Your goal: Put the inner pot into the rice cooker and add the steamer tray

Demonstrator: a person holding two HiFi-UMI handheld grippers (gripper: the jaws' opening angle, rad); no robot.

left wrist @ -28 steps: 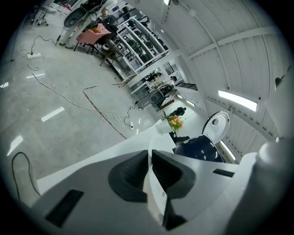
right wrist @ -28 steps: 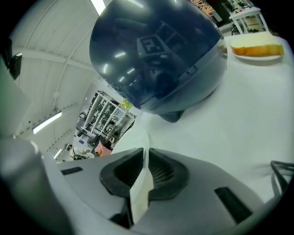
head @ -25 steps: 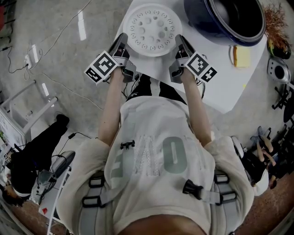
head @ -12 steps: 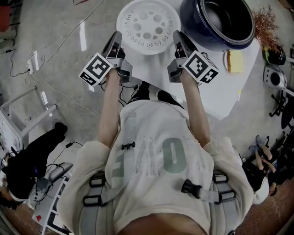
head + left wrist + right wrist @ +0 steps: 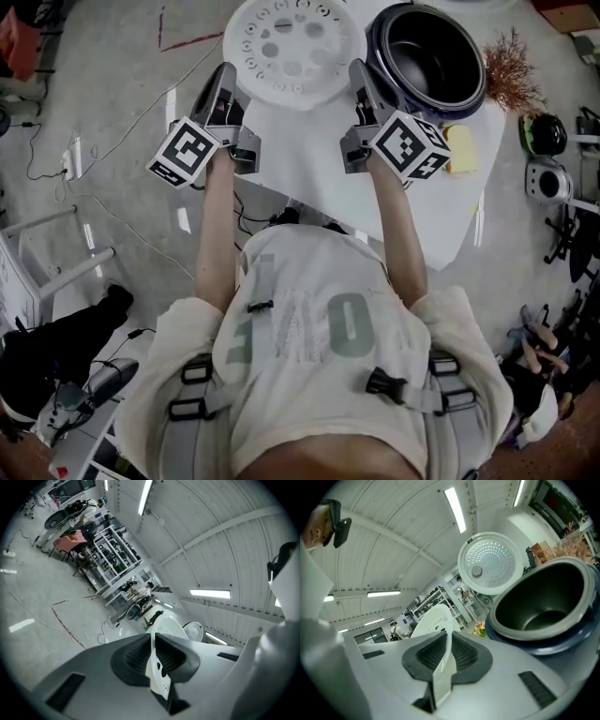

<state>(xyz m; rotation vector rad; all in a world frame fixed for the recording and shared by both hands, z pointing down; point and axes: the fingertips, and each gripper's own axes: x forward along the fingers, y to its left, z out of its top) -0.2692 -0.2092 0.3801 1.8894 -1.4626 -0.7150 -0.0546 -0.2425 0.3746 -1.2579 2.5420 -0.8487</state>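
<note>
A white round steamer tray with several holes hangs in the air above the table, level, between my two grippers. My left gripper is shut on the tray's left rim. My right gripper is shut on its right rim. The dark blue rice cooker stands just right of the tray with its lid up. The dark inner pot sits inside the cooker.
The white table carries a yellow sponge right of the cooker and a brown dried plant behind it. Cables and chairs lie on the grey floor at the left. Other gear stands at the right edge.
Both grippers have risen with the tray held between them. The tray has left the table and come nearer the cooker's left side.
</note>
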